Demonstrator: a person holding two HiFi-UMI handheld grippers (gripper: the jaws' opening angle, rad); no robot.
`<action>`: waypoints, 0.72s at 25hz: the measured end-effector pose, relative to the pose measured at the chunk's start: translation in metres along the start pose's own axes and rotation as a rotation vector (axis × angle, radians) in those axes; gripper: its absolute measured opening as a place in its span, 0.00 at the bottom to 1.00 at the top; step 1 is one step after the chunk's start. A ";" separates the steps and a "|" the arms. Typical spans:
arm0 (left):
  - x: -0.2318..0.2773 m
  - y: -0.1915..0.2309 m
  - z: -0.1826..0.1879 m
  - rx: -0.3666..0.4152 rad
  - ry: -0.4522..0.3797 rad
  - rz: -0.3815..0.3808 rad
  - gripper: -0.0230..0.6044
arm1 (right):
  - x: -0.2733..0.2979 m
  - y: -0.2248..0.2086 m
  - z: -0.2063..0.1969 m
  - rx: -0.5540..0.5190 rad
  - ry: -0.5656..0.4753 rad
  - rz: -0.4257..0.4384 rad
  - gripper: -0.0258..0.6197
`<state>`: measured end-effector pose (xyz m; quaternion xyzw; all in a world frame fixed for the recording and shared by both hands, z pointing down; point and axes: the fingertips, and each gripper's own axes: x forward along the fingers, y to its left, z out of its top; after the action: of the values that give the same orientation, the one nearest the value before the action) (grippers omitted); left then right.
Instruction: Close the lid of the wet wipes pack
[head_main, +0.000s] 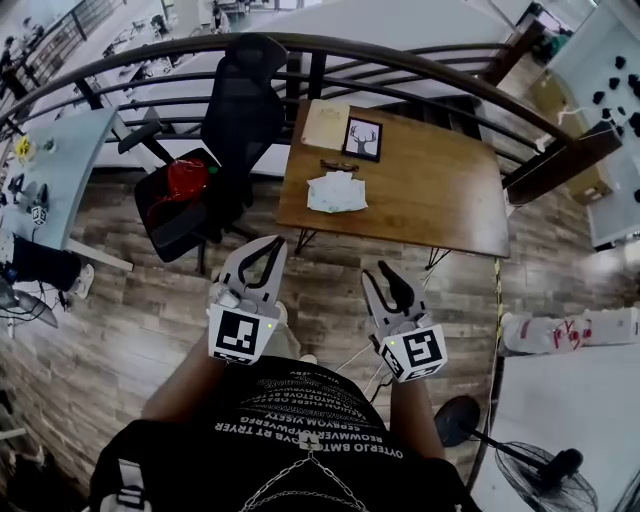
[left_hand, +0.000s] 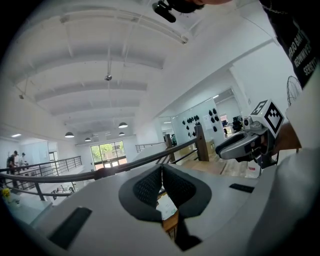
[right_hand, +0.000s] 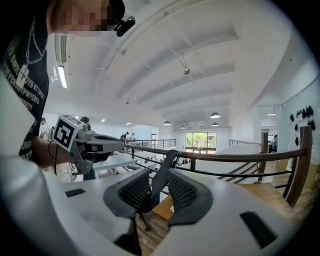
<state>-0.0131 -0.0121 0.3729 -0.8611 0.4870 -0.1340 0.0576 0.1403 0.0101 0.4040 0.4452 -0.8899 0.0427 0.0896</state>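
The wet wipes pack (head_main: 337, 193) is a white, crumpled-looking packet near the front left edge of the wooden table (head_main: 440, 190). I cannot tell how its lid stands. Both grippers hang in the air short of the table, over the plank floor. My left gripper (head_main: 270, 243) points at the table's left corner; its pads (left_hand: 150, 187) meet at the tips with nothing between them. My right gripper (head_main: 383, 270) stands slightly open and empty. In the left gripper view a sliver of the pack (left_hand: 167, 207) shows below the pads. In the right gripper view the chair back shows between the pads (right_hand: 134, 192).
A black office chair (head_main: 235, 110) with a red thing (head_main: 185, 178) on its seat stands left of the table. A framed deer picture (head_main: 362, 139) and a pale board (head_main: 326, 124) lie at the table's back. A curved railing (head_main: 400, 55) runs behind. A floor fan (head_main: 540, 465) is at bottom right.
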 end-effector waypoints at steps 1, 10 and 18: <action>0.005 0.003 0.001 -0.008 -0.002 0.000 0.08 | 0.005 -0.002 0.001 -0.001 0.006 0.002 0.23; 0.045 0.041 -0.009 -0.029 0.009 0.003 0.08 | 0.059 -0.024 0.004 0.009 0.031 0.016 0.23; 0.076 0.078 -0.014 -0.046 -0.002 -0.015 0.08 | 0.103 -0.034 0.010 0.014 0.056 0.010 0.23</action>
<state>-0.0440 -0.1170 0.3820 -0.8659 0.4835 -0.1224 0.0373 0.1059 -0.0933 0.4148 0.4401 -0.8889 0.0619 0.1113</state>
